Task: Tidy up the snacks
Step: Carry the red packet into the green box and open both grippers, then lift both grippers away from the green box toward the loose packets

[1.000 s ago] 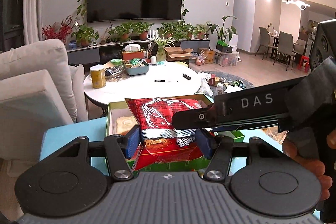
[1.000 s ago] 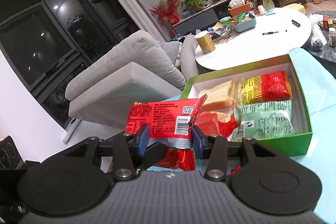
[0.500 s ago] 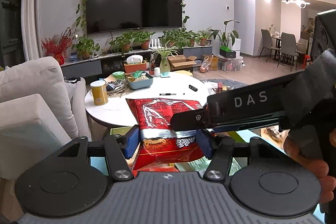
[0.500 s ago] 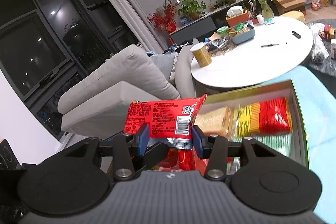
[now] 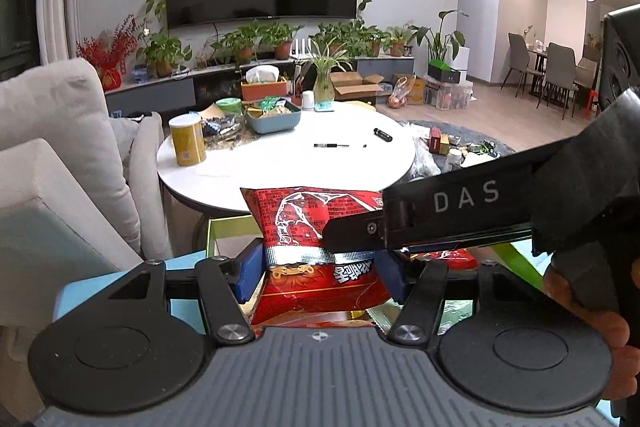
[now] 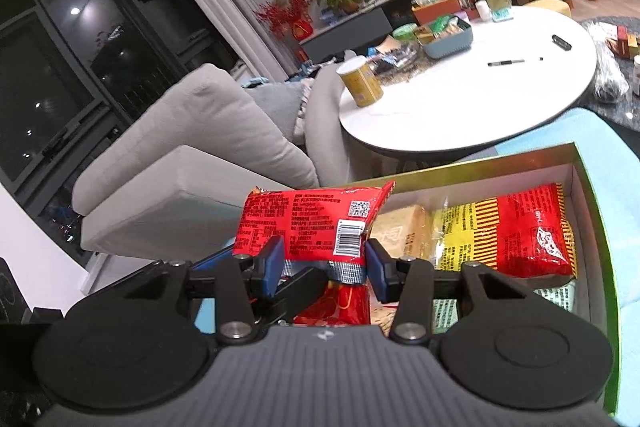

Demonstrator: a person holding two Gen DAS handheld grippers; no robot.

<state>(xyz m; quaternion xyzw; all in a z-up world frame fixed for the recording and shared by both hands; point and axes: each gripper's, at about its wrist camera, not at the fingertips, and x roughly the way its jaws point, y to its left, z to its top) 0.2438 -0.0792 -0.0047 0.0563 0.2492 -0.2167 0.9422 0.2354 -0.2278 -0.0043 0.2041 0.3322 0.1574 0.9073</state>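
- The green box (image 6: 596,195) holds a yellow-red packet (image 6: 516,231), a tan packet (image 6: 404,231) and a pale green one.
- Both the left gripper (image 5: 320,269) and right gripper (image 6: 324,259) clamp one red snack bag (image 6: 316,223) above it.
- A white round table (image 6: 500,99) stands behind.

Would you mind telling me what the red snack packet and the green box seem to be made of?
Red snack packet: glossy plastic film, probably foil-lined; it crinkles, glares, and has a silvery crimped seal.
Green box: likely coated cardboard; thin, stiff walls with a slight sheen and a plain white inside.
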